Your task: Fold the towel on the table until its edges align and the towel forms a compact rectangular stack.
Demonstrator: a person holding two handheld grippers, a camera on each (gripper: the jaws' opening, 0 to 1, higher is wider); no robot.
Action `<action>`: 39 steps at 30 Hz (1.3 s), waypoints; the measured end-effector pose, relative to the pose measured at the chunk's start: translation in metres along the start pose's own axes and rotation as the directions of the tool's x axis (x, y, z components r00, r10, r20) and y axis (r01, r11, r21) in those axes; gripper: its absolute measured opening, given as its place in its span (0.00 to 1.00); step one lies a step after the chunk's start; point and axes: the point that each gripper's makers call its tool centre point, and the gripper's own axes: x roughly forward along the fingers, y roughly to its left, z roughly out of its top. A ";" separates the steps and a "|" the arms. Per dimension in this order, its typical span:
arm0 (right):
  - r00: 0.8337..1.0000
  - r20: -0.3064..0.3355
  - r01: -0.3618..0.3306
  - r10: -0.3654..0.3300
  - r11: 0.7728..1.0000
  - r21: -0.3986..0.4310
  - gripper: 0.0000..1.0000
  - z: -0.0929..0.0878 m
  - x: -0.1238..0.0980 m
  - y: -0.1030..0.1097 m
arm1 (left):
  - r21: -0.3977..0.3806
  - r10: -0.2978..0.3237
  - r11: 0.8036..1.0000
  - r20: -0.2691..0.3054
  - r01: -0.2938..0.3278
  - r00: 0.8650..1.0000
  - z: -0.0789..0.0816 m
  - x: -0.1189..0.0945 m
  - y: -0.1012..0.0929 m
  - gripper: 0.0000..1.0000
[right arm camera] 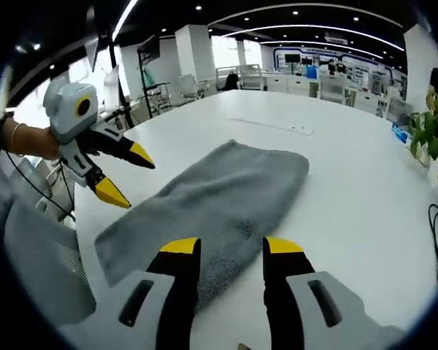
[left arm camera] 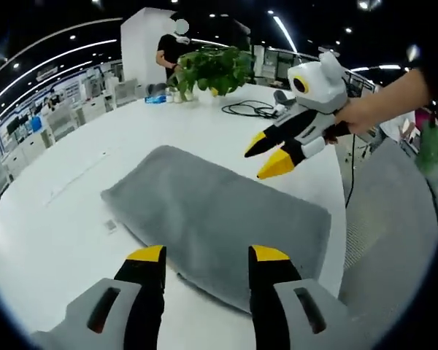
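- Well, the big round white table (left arm camera: 73, 211) carries everything, a leafy green potted plant (left arm camera: 213, 69) at its twelve o'clock edge.
- Mid-table lies the grey terry towel (left arm camera: 219, 219), one long flat strip, seemingly not yet folded.
- At two o'clock hovers the right gripper (left arm camera: 269, 159), jaws parted, empty, above the towel's far end.
- At six o'clock the left gripper (left arm camera: 206, 255) stands released over the near edge.
- Next, I'd judge, each must pinch a corner.
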 end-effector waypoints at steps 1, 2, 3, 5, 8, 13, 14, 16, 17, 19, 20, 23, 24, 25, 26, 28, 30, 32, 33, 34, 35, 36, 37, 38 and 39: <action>1.000 -0.003 -0.006 0.006 1.000 -0.006 0.33 -0.001 -0.002 0.004 | 0.025 -0.012 1.000 -0.008 0.012 1.000 -0.001 0.000 -0.007 0.47; 1.000 -0.008 -0.015 0.015 1.000 -0.015 0.33 -0.003 -0.003 0.008 | 0.048 -0.026 0.999 -0.015 0.026 1.000 -0.002 -0.001 -0.014 0.46; 0.999 -0.016 -0.030 0.029 0.999 -0.032 0.33 -0.006 -0.005 0.014 | 0.074 -0.044 0.996 -0.026 0.046 0.999 -0.004 -0.001 -0.024 0.46; 0.998 -0.031 -0.060 0.058 0.996 -0.064 0.32 -0.011 -0.008 0.025 | 0.114 -0.062 0.991 -0.028 0.065 0.998 -0.005 -0.002 -0.038 0.45; 0.995 -0.046 -0.093 0.089 0.991 -0.092 0.32 -0.019 -0.014 0.042 | 0.162 -0.088 0.982 -0.045 0.094 0.995 -0.009 -0.003 -0.056 0.44; 0.988 -0.068 -0.144 0.138 0.985 -0.099 0.32 -0.031 -0.021 0.065 | 0.258 -0.099 0.959 -0.076 0.116 0.992 -0.017 -0.006 -0.077 0.36; 0.987 -0.075 -0.153 0.145 0.982 -0.109 0.31 -0.034 -0.022 0.069 | 0.253 -0.111 0.959 -0.080 0.128 0.991 -0.019 -0.007 -0.083 0.35; 0.980 -0.104 -0.186 0.172 0.972 -0.145 0.30 -0.044 -0.026 0.081 | 0.247 -0.133 0.957 -0.083 0.150 0.988 -0.022 -0.007 -0.092 0.34; 0.977 -0.117 -0.196 0.179 0.969 -0.154 0.30 -0.048 -0.027 0.085 | 0.249 -0.141 0.955 -0.088 0.159 0.986 -0.024 -0.007 -0.096 0.33; 0.971 -0.143 -0.214 0.190 0.962 -0.171 0.30 -0.058 -0.030 0.093 | 0.272 -0.149 0.946 -0.112 0.175 0.982 -0.030 -0.006 -0.103 0.30; 0.968 -0.156 -0.221 0.194 0.959 -0.177 0.29 -0.062 -0.030 0.095 | 0.278 -0.150 0.944 -0.115 0.177 0.982 -0.032 -0.005 -0.105 0.29; 0.959 -0.202 -0.242 0.200 0.947 -0.213 0.28 -0.077 -0.030 0.101 | 0.282 -0.154 0.941 -0.127 0.185 0.980 -0.037 -0.001 -0.108 0.29; 0.958 -0.209 -0.240 0.196 0.946 -0.217 0.28 -0.080 -0.029 0.101 | 0.285 -0.152 0.940 -0.138 0.186 0.979 -0.039 0.000 -0.108 0.29; 0.959 -0.208 -0.238 0.193 0.947 -0.216 0.28 -0.081 -0.028 0.101 | 0.296 -0.147 0.937 -0.155 0.187 0.977 -0.043 0.001 -0.108 0.29; 0.959 -0.208 -0.235 0.191 0.948 -0.215 0.28 -0.082 -0.027 0.100 | 0.303 -0.145 0.934 -0.166 0.190 0.975 -0.046 0.002 -0.107 0.29; 0.963 -0.204 -0.219 0.176 0.954 -0.206 0.27 -0.084 -0.025 0.097 | 0.316 -0.147 0.927 -0.186 0.201 0.972 -0.051 0.004 -0.108 0.30; 0.964 -0.205 -0.211 0.167 0.953 -0.217 0.26 -0.085 -0.024 0.096 | 0.320 -0.150 0.924 -0.197 0.208 0.969 -0.055 0.005 -0.109 0.31; 0.962 -0.206 -0.225 0.181 0.951 -0.213 0.30 -0.086 -0.023 0.099 | 0.316 -0.157 0.924 -0.202 0.216 0.967 -0.057 0.007 -0.110 0.33; 0.958 -0.209 -0.241 0.196 0.946 -0.218 0.32 -0.087 -0.023 0.102 | 0.308 -0.159 0.927 -0.201 0.216 0.967 -0.057 0.007 -0.110 0.34; 0.956 -0.214 -0.249 0.201 0.941 -0.228 0.35 -0.089 -0.023 0.102 | 0.301 -0.156 0.930 -0.199 0.212 0.967 -0.057 0.007 -0.110 0.33; 0.953 -0.223 -0.260 0.205 0.933 -0.250 0.36 -0.091 -0.024 0.103 | 0.297 -0.154 0.932 -0.194 0.208 0.969 -0.056 0.008 -0.109 0.32; 0.951 -0.228 -0.264 0.207 0.929 -0.260 0.37 -0.092 -0.023 0.102 | 0.293 -0.152 0.934 -0.190 0.204 0.970 -0.056 0.010 -0.108 0.32; 0.951 -0.231 -0.266 0.207 0.927 -0.265 0.38 -0.094 -0.022 0.102 | 0.292 -0.152 0.935 -0.187 0.203 0.970 -0.056 0.010 -0.108 0.31; 0.950 -0.237 -0.267 0.204 0.924 -0.274 0.38 -0.096 -0.021 0.102 | 0.289 -0.152 0.936 -0.184 0.201 0.971 -0.056 0.010 -0.108 0.31; 0.949 -0.248 -0.268 0.197 0.916 -0.298 0.38 -0.098 -0.019 0.101 | 0.287 -0.153 0.937 -0.180 0.201 0.972 -0.055 0.010 -0.108 0.31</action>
